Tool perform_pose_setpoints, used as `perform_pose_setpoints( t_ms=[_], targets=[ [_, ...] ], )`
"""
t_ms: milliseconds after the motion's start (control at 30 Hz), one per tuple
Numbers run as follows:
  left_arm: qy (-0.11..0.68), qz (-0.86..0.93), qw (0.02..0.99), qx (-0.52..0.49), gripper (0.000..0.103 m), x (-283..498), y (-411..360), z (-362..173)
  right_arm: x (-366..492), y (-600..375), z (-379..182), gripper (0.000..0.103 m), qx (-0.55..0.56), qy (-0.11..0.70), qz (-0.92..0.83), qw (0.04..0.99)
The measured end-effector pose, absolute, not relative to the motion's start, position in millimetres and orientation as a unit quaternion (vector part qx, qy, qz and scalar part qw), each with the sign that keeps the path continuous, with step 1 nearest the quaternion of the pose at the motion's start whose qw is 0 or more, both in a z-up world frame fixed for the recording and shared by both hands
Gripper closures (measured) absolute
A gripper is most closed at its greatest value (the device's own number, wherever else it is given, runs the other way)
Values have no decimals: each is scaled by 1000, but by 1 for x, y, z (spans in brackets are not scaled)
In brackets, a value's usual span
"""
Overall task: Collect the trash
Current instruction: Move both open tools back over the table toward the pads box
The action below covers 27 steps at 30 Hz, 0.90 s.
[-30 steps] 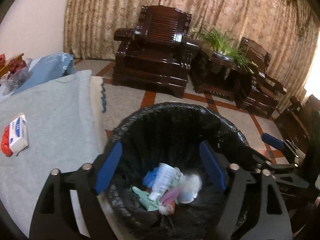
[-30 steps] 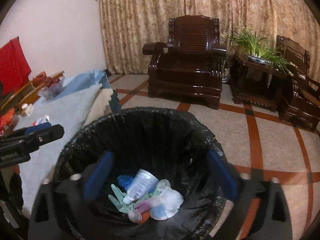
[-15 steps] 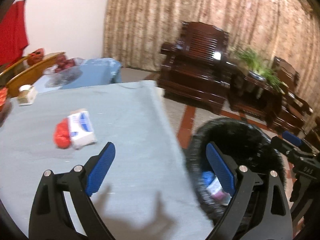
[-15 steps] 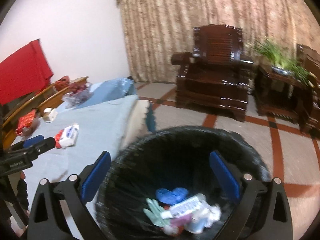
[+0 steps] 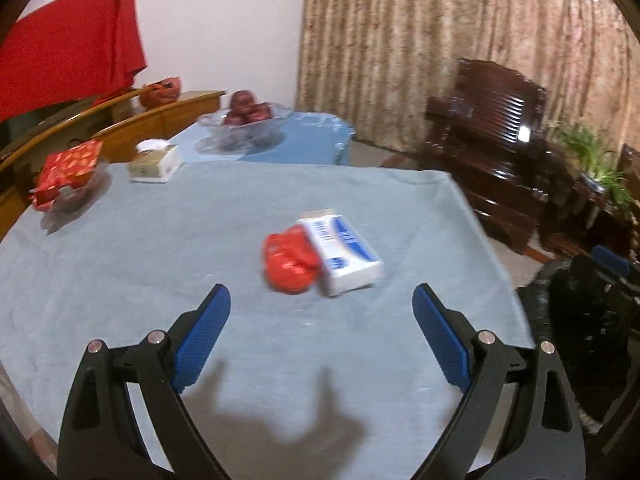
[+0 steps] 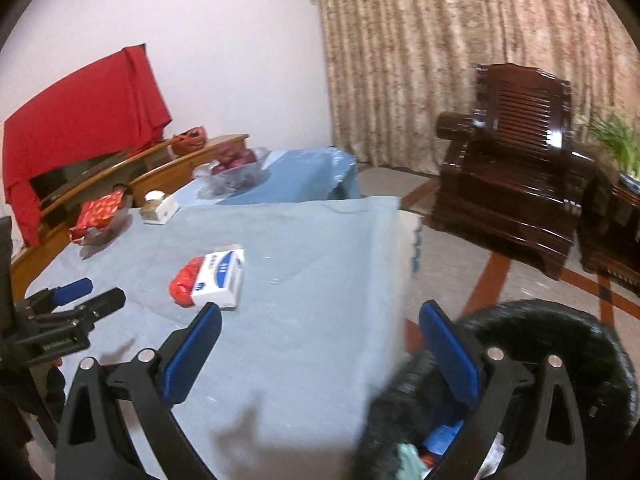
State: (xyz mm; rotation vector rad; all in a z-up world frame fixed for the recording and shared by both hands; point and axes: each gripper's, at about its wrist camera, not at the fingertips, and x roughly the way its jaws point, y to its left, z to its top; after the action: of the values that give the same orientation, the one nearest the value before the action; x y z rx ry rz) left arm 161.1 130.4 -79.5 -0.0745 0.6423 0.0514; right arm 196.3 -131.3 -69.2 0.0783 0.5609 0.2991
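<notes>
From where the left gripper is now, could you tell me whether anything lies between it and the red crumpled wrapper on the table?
Nothing visible does. The left gripper is open over bare tablecloth, and the red wrapper lies just ahead, touching a white and blue tissue pack on its right.

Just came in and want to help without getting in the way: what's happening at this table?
A person is clearing trash with a handheld gripper in each hand. The left gripper and right gripper are both open and hold nothing. A crumpled red wrapper and a white-and-blue tissue pack lie touching on the grey-blue tablecloth, not yet picked up. The black-lined trash bin beside the table already holds some litter.
</notes>
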Motion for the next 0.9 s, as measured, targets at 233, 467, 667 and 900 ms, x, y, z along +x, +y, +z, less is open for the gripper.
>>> perform_pose_setpoints(
  t_ms=[233,467,667,900],
  targets=[
    [329,56,941,-47,13,176,175,-104,231,-69,-97,6,24,306,169,937],
    [347,71,934,-52,13,194,208,-128,264,-20,-126,6,3,337,182,924],
    [362,83,926,-61,13,204,230,-144,286,14,-142,6,-10,359,191,914],
    [365,88,924,-73,13,208,241,-151,301,37,-154,10,-32,379,198,903]
  ],
)
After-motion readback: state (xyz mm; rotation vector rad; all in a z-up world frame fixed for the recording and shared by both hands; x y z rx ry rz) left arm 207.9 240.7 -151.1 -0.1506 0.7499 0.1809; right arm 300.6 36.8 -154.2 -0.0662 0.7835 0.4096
